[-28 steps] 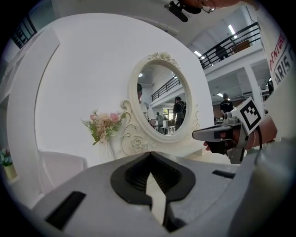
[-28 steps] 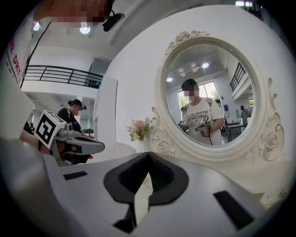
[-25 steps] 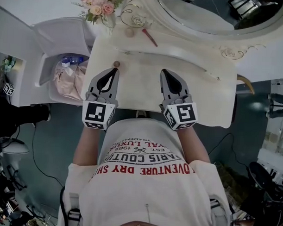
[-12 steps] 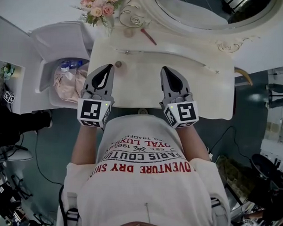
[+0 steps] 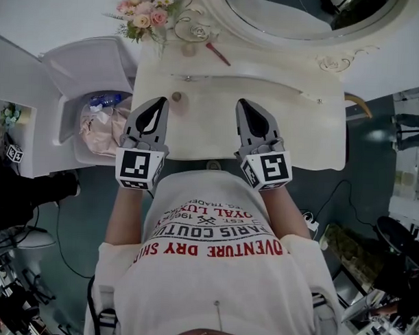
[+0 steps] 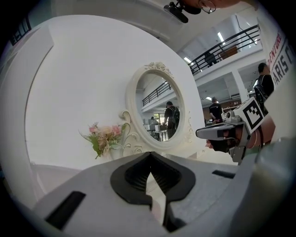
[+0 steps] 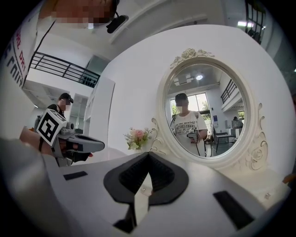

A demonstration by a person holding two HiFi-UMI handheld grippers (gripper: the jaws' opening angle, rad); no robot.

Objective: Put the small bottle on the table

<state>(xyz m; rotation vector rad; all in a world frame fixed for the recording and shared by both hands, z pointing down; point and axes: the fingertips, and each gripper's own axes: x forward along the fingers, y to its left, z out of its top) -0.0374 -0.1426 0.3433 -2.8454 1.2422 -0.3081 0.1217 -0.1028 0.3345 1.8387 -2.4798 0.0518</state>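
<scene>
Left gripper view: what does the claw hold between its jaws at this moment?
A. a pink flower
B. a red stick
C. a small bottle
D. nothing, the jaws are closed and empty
D: in the left gripper view, the left claw has its jaws closed tip to tip, and no object sits in the hollow behind the tips.

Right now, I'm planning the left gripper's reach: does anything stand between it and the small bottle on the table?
Nothing visible does. The bottle stands on the table just right of the tip of the shut, empty left gripper, with only bare tabletop between them in the head view. The flowers and red stick lie farther back.
</scene>
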